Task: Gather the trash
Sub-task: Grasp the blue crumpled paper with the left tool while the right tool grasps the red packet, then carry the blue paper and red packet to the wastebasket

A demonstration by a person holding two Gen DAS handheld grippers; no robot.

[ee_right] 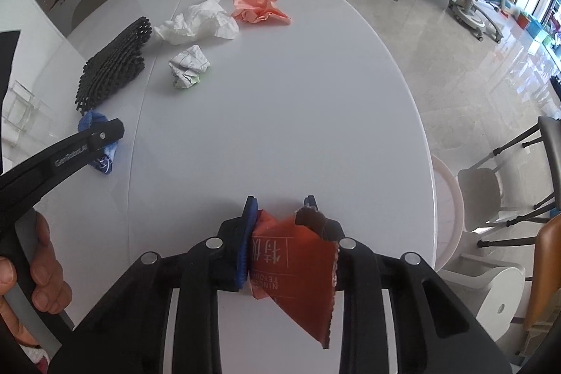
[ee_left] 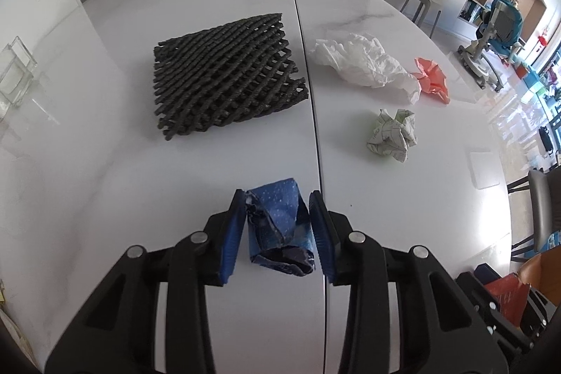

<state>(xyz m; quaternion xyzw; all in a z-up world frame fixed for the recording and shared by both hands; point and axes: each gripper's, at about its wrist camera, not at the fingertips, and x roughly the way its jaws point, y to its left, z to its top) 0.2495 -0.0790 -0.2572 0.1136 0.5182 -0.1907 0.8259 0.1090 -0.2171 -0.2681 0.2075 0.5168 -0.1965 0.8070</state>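
Here the left gripper (ee_left: 277,198) is closing its 2 fingers around a crumpled blue wrapper (ee_left: 278,226) lying on the near part of the white table (ee_left: 210,6), pads touching both sides. The right gripper (ee_right: 280,202) is clamping a red wrapper (ee_right: 298,265) tightly at the table's near edge. Farther off, a white tissue (ee_left: 364,62), a pink paper (ee_left: 433,79) and a printed paper ball (ee_left: 392,135) are lying right of a black mesh mat (ee_left: 224,76).
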